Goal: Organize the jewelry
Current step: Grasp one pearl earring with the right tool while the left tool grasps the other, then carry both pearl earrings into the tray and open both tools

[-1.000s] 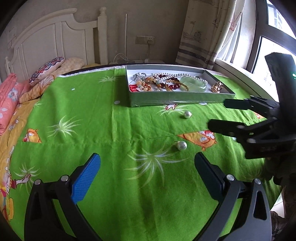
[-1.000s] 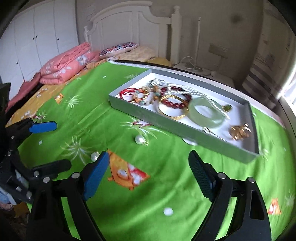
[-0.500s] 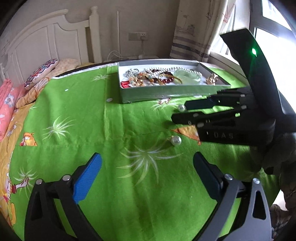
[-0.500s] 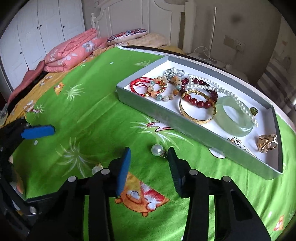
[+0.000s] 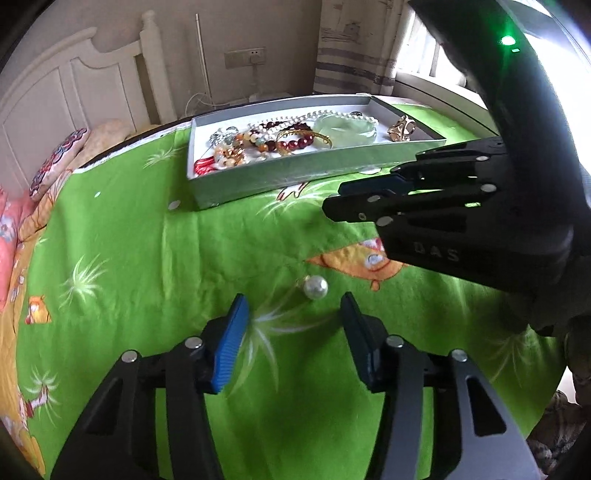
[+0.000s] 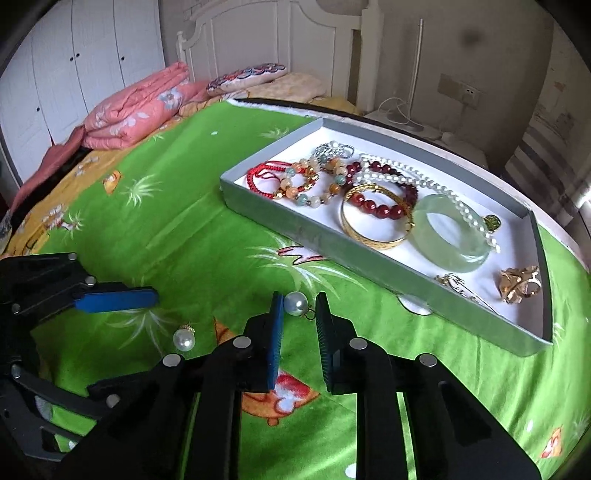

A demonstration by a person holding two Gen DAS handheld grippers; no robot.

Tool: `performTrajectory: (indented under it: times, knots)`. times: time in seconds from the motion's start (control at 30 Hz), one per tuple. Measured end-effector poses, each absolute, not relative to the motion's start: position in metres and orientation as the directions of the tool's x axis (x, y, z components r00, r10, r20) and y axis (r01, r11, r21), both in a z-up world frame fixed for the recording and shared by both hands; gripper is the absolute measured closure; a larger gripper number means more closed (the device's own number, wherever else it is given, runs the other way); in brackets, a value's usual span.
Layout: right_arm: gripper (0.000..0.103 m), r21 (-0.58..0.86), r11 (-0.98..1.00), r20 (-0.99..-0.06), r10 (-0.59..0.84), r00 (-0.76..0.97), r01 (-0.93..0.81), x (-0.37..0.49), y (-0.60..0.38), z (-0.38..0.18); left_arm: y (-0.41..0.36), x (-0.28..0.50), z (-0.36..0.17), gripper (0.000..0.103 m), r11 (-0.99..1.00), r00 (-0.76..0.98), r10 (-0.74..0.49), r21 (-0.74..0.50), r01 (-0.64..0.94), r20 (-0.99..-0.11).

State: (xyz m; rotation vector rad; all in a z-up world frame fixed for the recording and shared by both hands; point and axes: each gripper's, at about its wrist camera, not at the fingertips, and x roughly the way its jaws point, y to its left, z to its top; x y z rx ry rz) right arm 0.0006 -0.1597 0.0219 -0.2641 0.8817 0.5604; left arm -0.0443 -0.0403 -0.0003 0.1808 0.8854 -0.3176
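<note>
Right wrist view, green bedspread [image 6: 184, 229], white headboard [image 6: 280, 33], right fingers [image 6: 275, 325] parted around pearl [image 6: 296, 303], left fingers [image 5: 231, 343] apart.

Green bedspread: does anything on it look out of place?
Yes. Two loose round white pearl earrings lie on the green bedspread, outside the grey rectangular jewelry tray holding the other pieces.

A green cartoon-print bedspread [image 6: 177, 229] covers the bed, with a white headboard [image 6: 266, 40] at its far end. A folded pink quilt [image 6: 133, 107] and a patterned pillow [image 6: 247, 75] lie near the headboard. White wardrobe doors [image 6: 74, 62] stand behind, a wall socket [image 5: 245, 59] and a striped curtain [image 5: 354, 44] on the other side
</note>
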Motion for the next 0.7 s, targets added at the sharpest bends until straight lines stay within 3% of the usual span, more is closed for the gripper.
performTrajectory:
  times: [0.07,0.17,0.4,0.7]
  knots:
    - [0.083,0.019,0.831,-0.78,0.361,0.512,-0.556,-0.001,-0.166,0.024,-0.045,-0.041,0.0,0.062,0.933,0.589,-0.203,0.028,0.358,-0.782]
    - [0.083,0.047,0.836,-0.763,0.383,0.521,-0.546,-0.004,-0.176,0.03,-0.053,-0.038,0.001,0.088,0.922,0.585,-0.215,0.035,0.386,-0.782]
    - [0.083,0.13,0.855,-0.678,0.446,0.584,-0.502,-0.008,-0.215,0.054,-0.061,-0.031,0.012,0.088,0.926,0.625,-0.209,0.054,0.374,-0.752]
    - [0.083,0.133,0.909,-0.662,0.378,0.647,-0.396,0.021,-0.256,0.062,-0.083,0.025,0.049,0.088,0.933,0.672,-0.266,-0.008,0.36,-0.691]
